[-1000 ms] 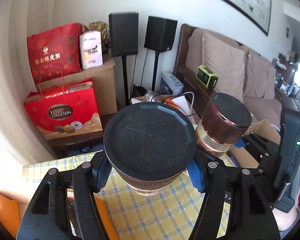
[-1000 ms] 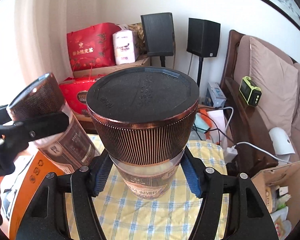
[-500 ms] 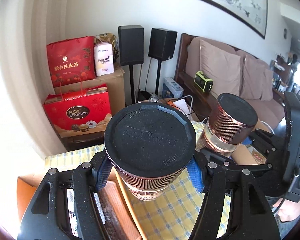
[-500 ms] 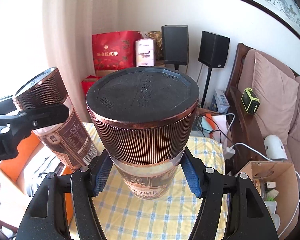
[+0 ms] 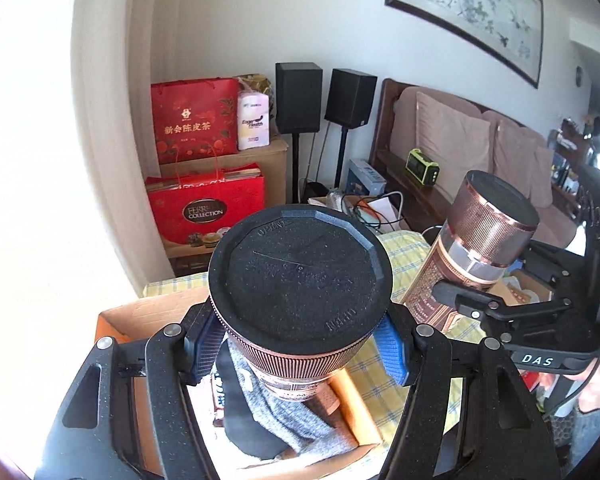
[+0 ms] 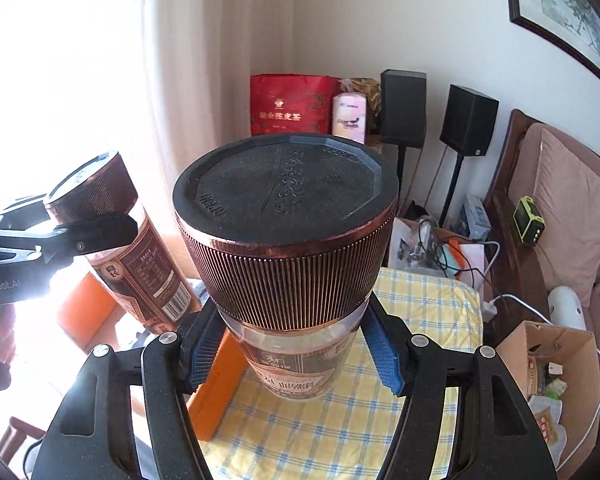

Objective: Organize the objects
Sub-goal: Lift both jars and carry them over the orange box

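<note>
Since earlier frame: left jar (image 5: 300,292) carried over open orange box (image 5: 116,316), above grey cloth (image 5: 300,432). Left gripper (image 5: 300,354) clamped below ribbed lid. Right gripper (image 6: 296,354) clamped on right jar (image 6: 288,240) over checked tabletop (image 6: 432,296). Rigid, probably plastic, smooth; grip body, not lid.

Yellow checked tablecloth (image 6: 420,312) beneath an orange cardboard box (image 5: 140,316).

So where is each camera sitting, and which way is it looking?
Left wrist: sits on the left claw, looks along its fingers at its jar, held over the orange box; the right claw shows too.
Right wrist: sits on the right claw, looks at its own jar over the checked cloth; the left claw shows.
Both see the red bag and speakers.
</note>
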The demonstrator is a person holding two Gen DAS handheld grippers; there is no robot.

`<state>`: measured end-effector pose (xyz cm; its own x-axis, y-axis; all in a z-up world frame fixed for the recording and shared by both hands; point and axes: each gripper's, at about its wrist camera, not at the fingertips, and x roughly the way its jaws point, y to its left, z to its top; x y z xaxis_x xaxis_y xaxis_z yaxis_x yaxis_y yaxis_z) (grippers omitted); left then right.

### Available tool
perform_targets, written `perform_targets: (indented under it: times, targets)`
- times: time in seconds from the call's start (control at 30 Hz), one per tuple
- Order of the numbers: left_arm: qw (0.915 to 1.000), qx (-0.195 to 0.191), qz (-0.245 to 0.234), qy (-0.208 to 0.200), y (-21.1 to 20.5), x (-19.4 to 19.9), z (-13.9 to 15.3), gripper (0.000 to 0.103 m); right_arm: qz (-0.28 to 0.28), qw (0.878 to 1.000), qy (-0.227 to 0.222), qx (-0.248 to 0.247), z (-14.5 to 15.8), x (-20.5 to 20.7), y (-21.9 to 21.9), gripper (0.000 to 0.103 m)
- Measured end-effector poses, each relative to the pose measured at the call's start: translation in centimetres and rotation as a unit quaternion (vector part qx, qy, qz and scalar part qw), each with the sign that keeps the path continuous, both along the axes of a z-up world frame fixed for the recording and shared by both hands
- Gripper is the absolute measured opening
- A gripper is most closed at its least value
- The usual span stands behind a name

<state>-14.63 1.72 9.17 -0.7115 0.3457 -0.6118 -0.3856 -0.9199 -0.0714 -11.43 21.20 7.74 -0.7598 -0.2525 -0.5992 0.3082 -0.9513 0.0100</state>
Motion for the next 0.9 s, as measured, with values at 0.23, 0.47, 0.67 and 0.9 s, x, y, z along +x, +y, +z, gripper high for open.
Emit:
perform_targets:
  times: [0.23,0.47,0.67,0.9]
  targets:
    - [0.9982,-0.042,0.038,-0.017,-5.6,1.1,-1.2,0.062,0.054,0.999,-0.009,-0.002,-0.1,1.2,-4.7,0.067]
    - [0.9912,-0.095,0.068,-0.061,-10.5,0.9,-4.6,0.062,0.090,0.996,-0.023,-0.004,-1.4,1.8,-8.5,0.067]
    - [0.9840,-0.117,0.079,-0.108,-12.9,0.3,-7.9,0.062,0.109,0.993,-0.033,-0.004,-2.2,2.1,-10.3,0.067]
    - [0.9745,-0.115,0.076,-0.177,-13.9,-1.7,-10.9,0.062,0.120,0.992,-0.044,-0.008,-2.7,2.0,-11.5,0.067]
